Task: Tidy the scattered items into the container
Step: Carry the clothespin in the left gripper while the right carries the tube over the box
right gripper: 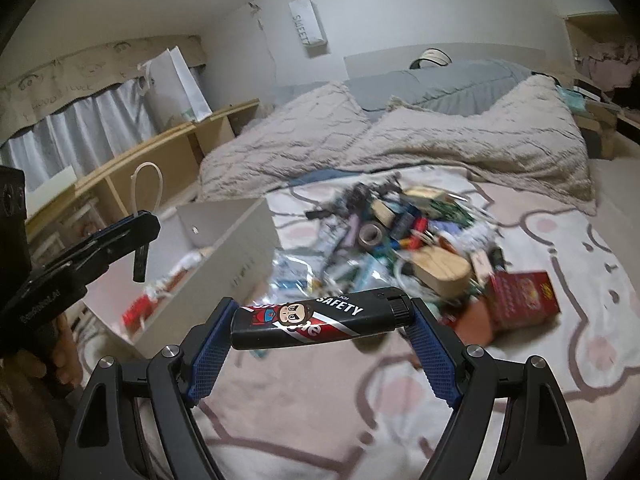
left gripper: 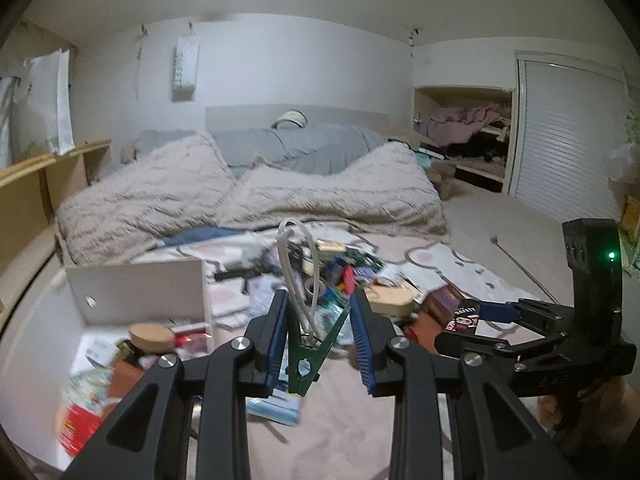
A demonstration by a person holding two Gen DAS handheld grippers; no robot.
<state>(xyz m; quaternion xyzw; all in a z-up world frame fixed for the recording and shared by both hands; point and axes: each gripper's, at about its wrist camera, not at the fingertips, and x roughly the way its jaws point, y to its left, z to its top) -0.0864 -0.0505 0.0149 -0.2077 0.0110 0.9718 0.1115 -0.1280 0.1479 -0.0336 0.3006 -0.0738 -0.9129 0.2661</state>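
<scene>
A bed (right gripper: 460, 152) with beige pillows backs a pink rug (right gripper: 520, 380). On the rug, a white box (right gripper: 224, 256) stands left of a heap of scattered items (right gripper: 404, 236). The right hand-held gripper (right gripper: 320, 332) pinches a black lighter (right gripper: 320, 320) lengthwise. The left hand-held gripper (left gripper: 320, 344) pinches a green clip (left gripper: 308, 364) carrying a looped white tie (left gripper: 298, 264).

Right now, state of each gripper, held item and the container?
left gripper: shut on green clip
green clip: held, white zip tie looped through it
right gripper: shut on lighter
lighter: held crosswise, end to end between the pads
white box: open-topped, some items inside
item pile: loose on the blanket
</scene>
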